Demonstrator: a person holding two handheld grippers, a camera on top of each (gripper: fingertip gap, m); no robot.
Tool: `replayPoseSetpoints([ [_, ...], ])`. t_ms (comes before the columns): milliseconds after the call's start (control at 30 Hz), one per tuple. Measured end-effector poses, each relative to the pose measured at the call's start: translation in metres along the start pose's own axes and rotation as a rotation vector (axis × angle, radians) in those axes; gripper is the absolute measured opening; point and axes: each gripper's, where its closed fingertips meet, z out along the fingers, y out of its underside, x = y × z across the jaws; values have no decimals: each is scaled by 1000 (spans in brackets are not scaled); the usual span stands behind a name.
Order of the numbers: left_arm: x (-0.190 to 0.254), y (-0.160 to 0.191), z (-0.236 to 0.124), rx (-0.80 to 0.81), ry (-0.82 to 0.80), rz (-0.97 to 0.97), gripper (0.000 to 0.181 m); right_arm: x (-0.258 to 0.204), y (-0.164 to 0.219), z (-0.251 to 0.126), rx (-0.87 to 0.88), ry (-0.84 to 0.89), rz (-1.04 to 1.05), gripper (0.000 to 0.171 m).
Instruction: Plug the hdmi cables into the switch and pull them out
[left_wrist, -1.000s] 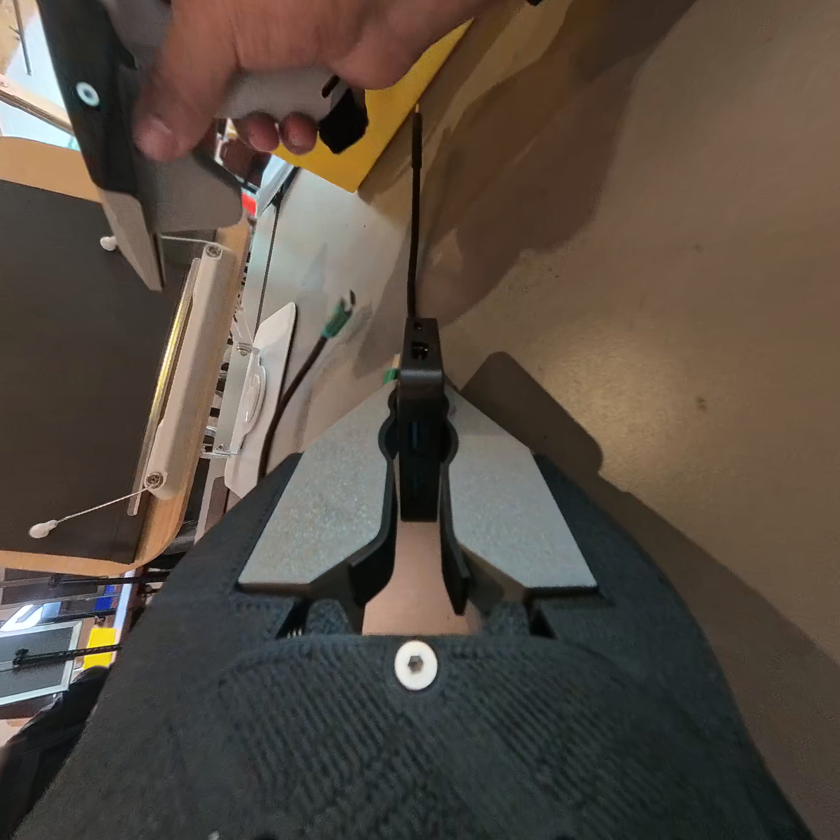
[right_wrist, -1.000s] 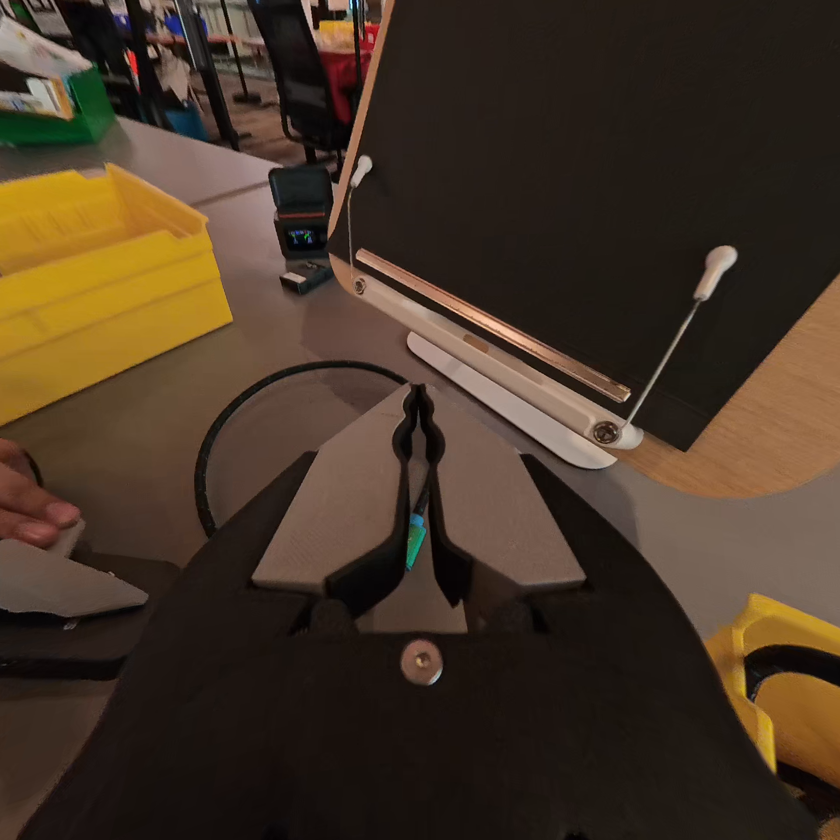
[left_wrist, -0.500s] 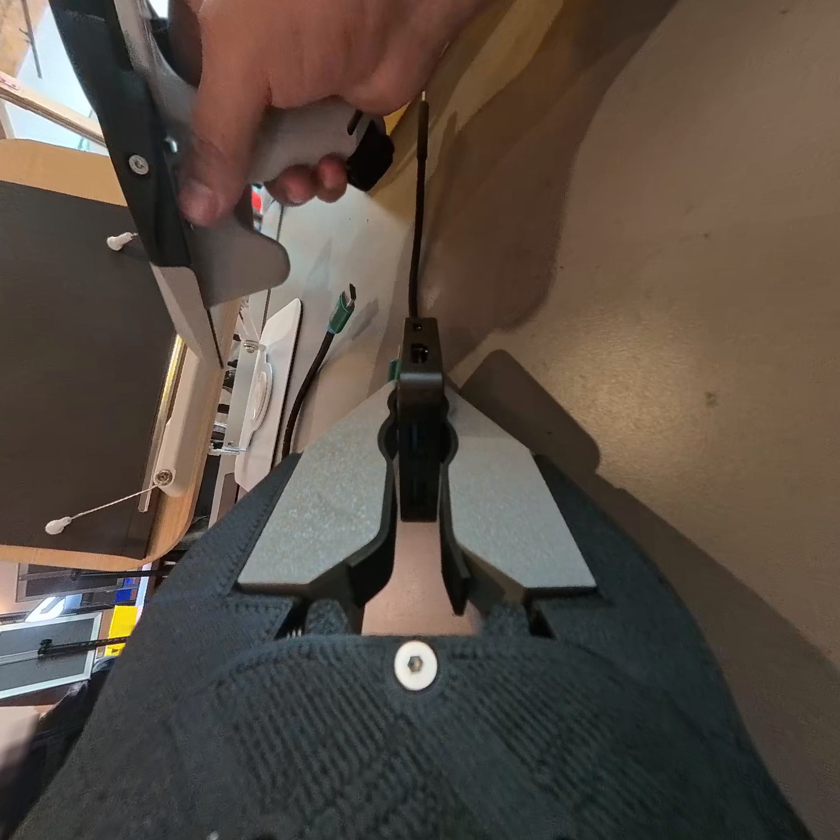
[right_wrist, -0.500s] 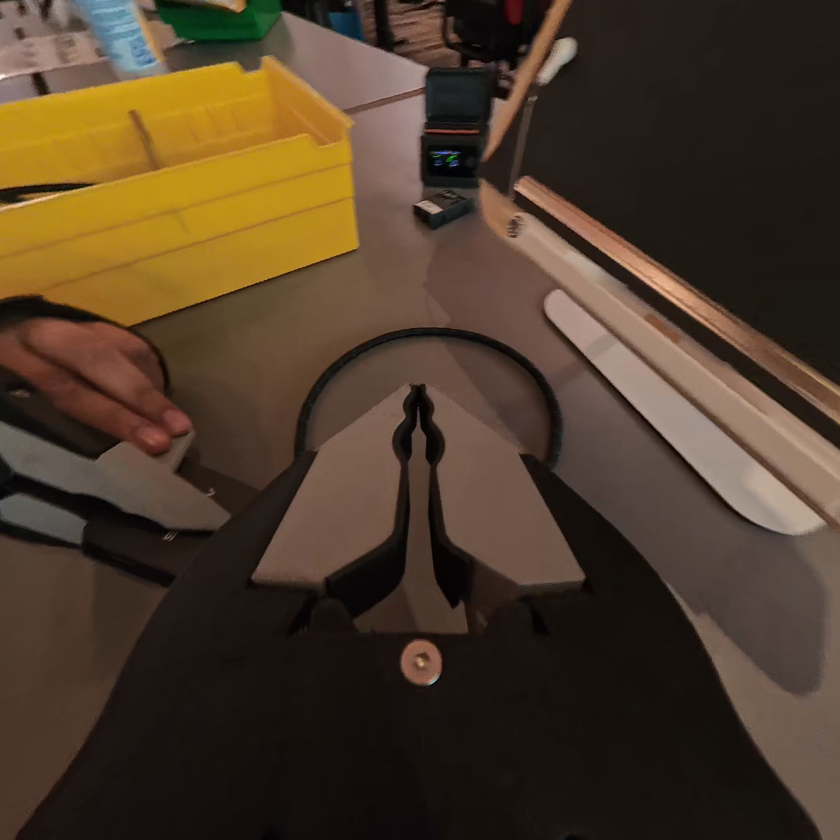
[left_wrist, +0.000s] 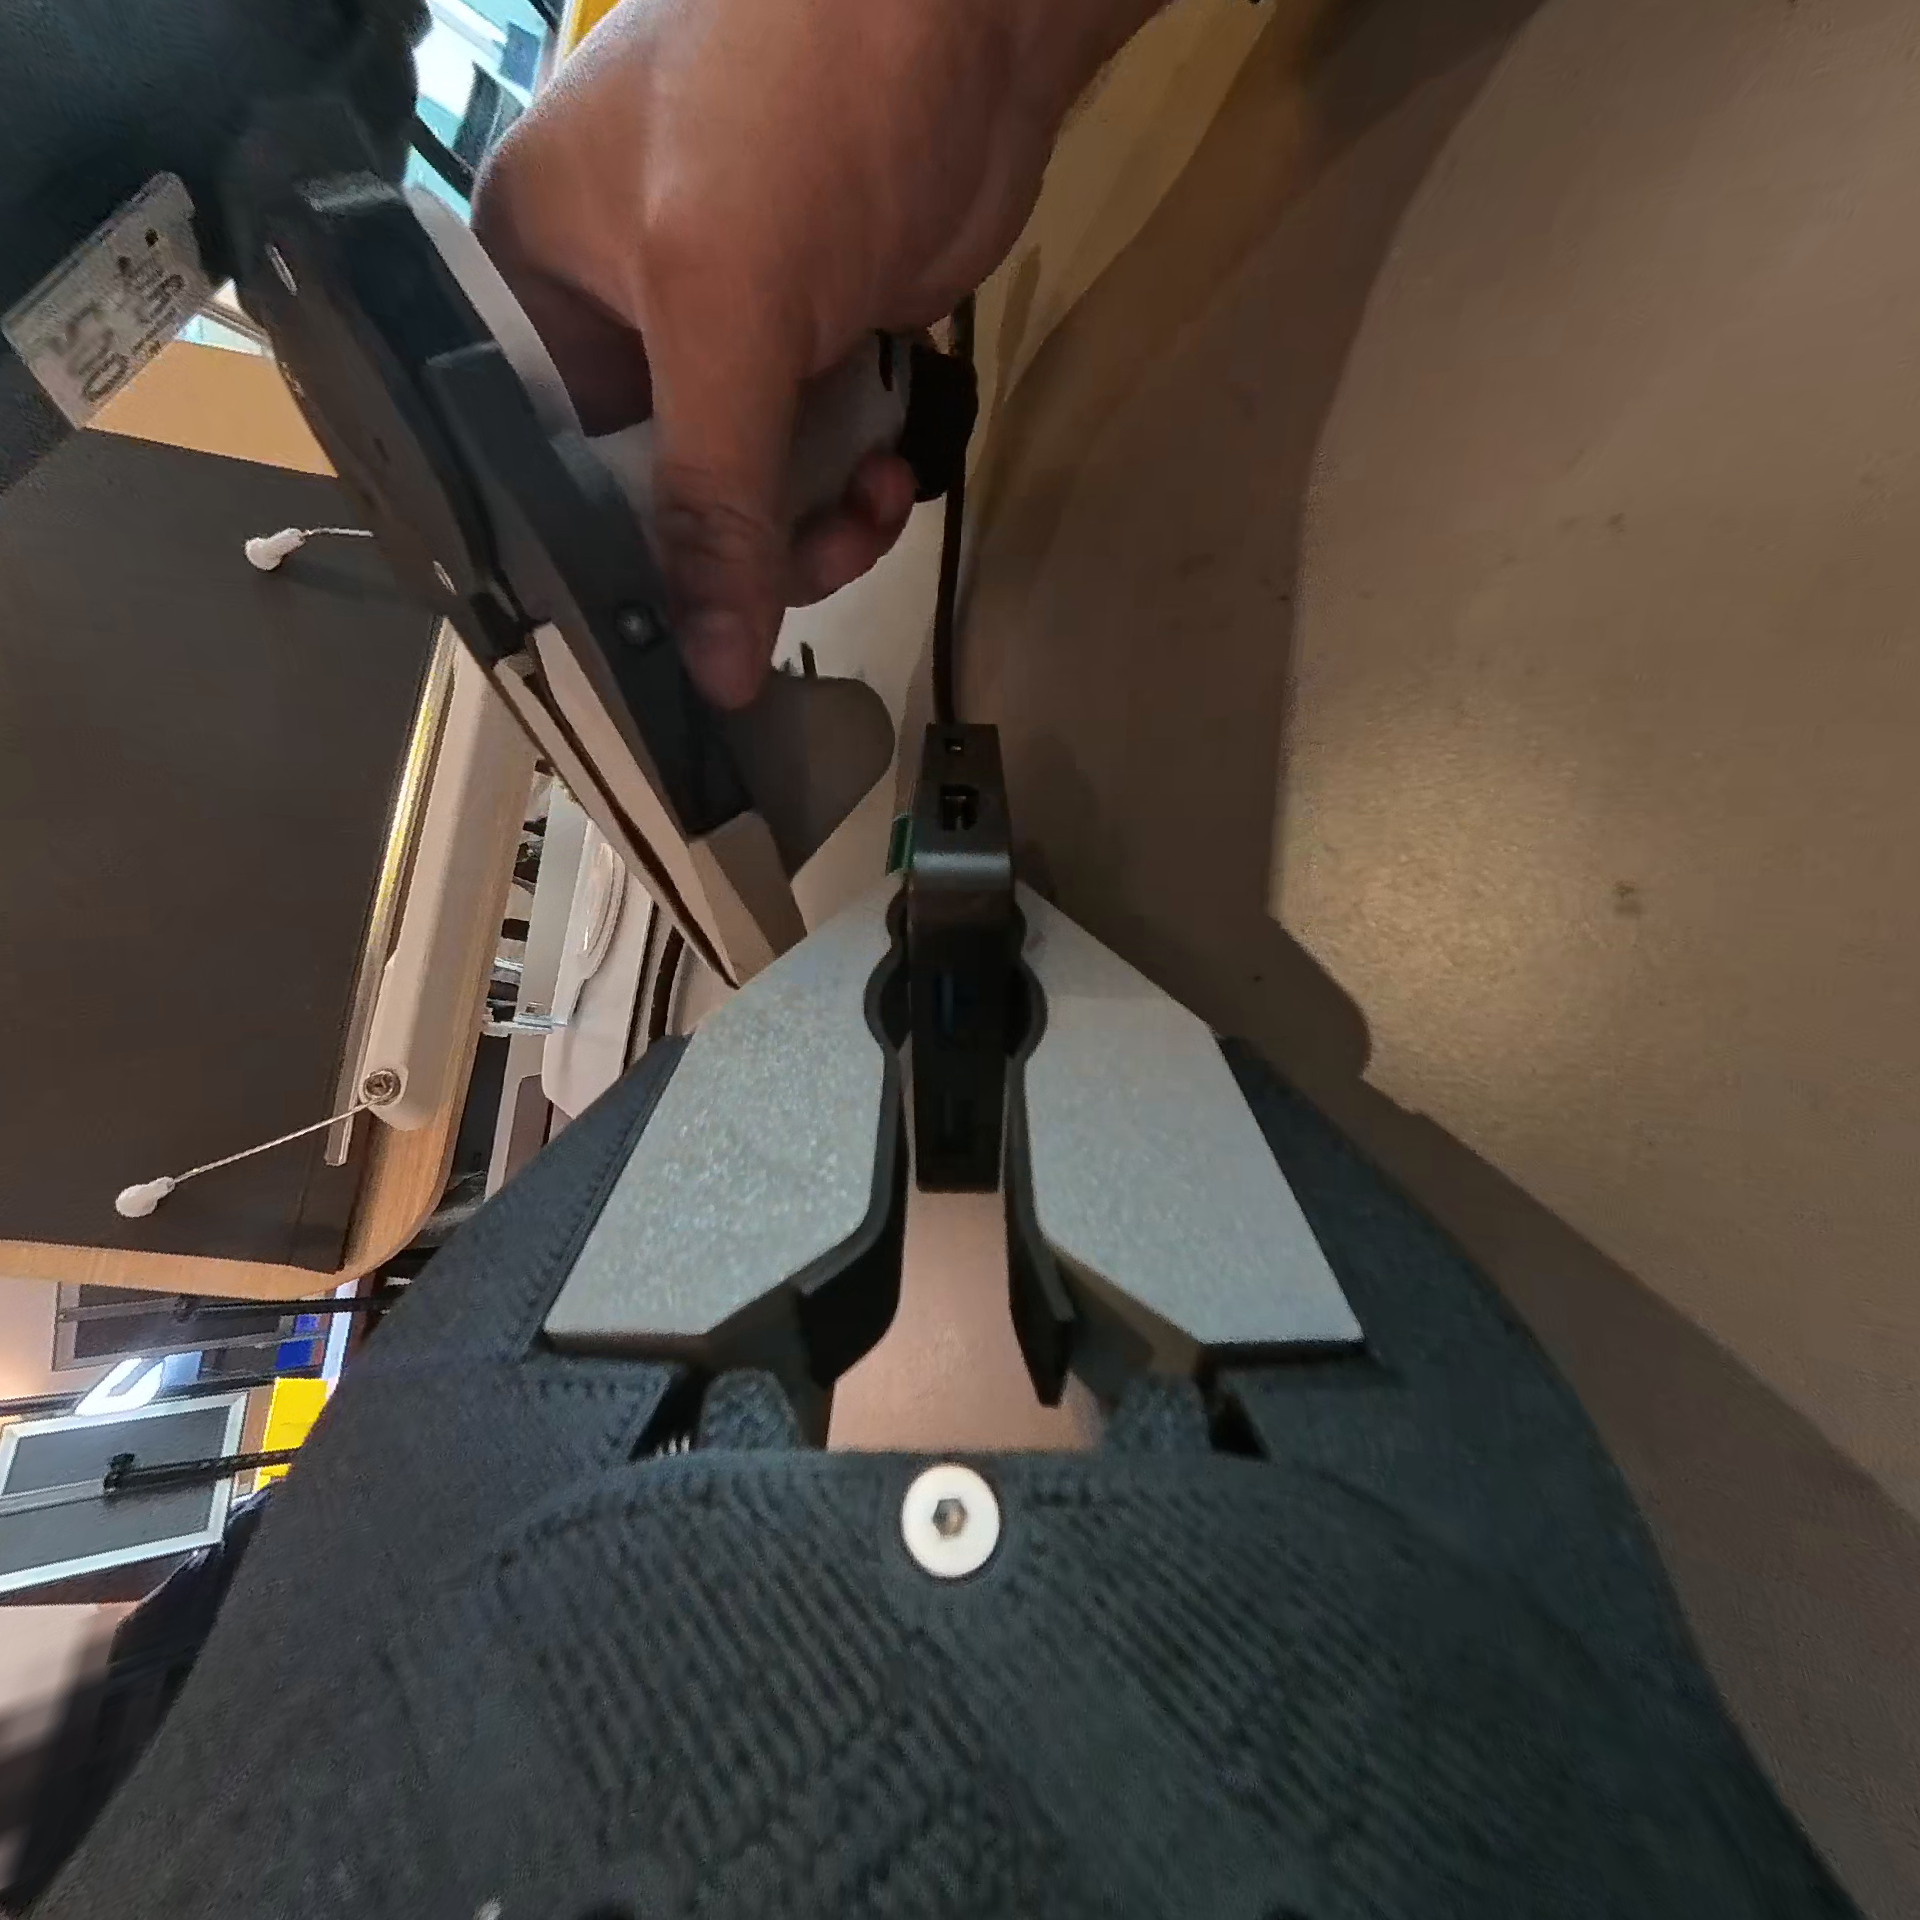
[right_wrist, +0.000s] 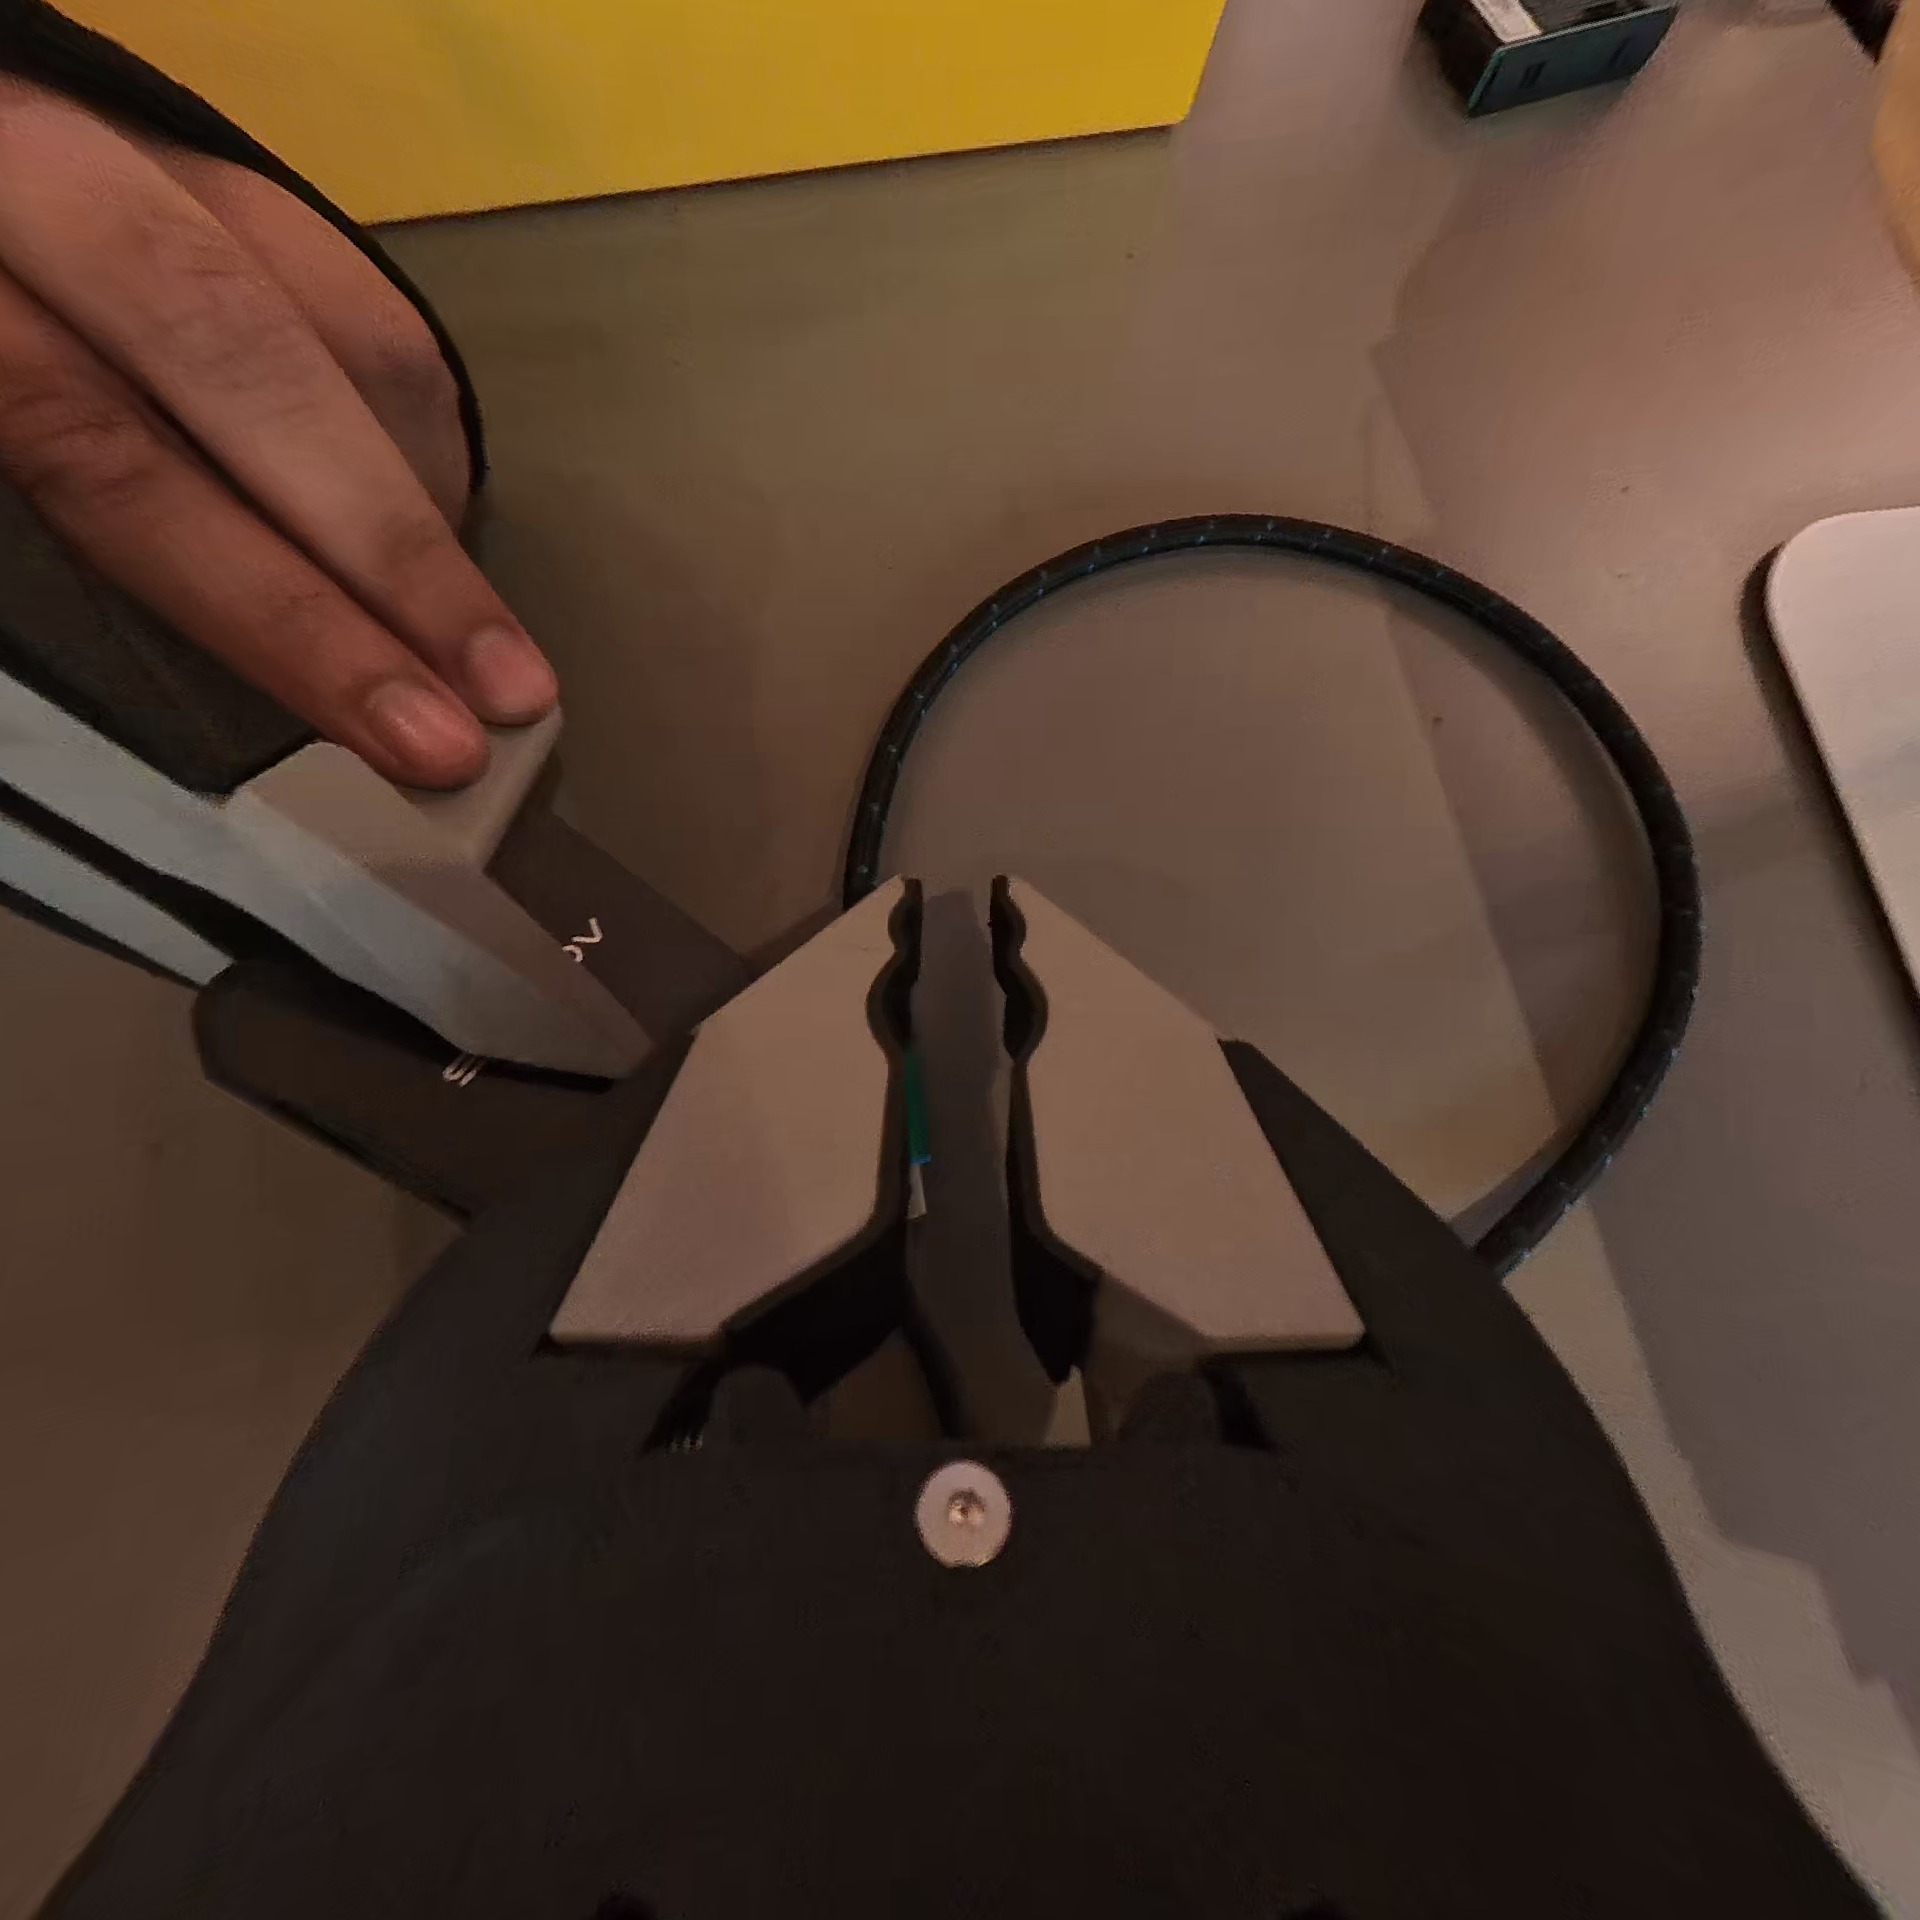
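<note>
My left gripper (left_wrist: 961, 914) is shut on a flat black switch (left_wrist: 961, 821), held on edge just above the table. A thin black lead (left_wrist: 948, 623) leaves the switch's far end, and a green tab (left_wrist: 899, 842) shows on its left side. My right gripper (right_wrist: 951, 894) has its jaws parted a little. It sits right beside the switch (right_wrist: 644, 956), and its fingers (left_wrist: 743, 862) nearly touch the left gripper. A green-collared plug (right_wrist: 914, 1117) lies in the gap against the left pad. Its braided black cable (right_wrist: 1621, 748) loops on the table ahead.
A yellow bin (right_wrist: 727, 94) stands behind the loop. A black board on a wooden stand (left_wrist: 187, 831) with a white base plate (right_wrist: 1860, 727) is to the right. A small dark box (right_wrist: 1538, 52) sits at the back. A hand (right_wrist: 260, 499) holds each gripper. The left gripper's tips are roughly 7 cm from the right gripper's. The left gripper is farther from the white base plate (right_wrist: 1860, 727), some 25 cm, than the right, some 20 cm.
My right gripper has swung left and down to the switch, and its jaws have parted from nearly closed. The left gripper has kept the switch still.
</note>
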Motion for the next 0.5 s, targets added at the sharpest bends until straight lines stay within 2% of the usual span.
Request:
replayPoseSetpoints([
  [100, 0, 1, -1, -3, 1, -1, 11, -6, 2, -7, -6, -65, 7, 18],
  [267, 0, 1, -3, 7, 26, -35, 11, -8, 14, -15, -60, -61, -56, 32],
  [433, 1, 0, -3, 3, 25, -35, 11, -14, 25, -6, -128, -74, -104, 18],
  [500, 1, 0, -4, -2, 26, -30, 11, -2, 24, -6, -154, 39, -175, 13],
])
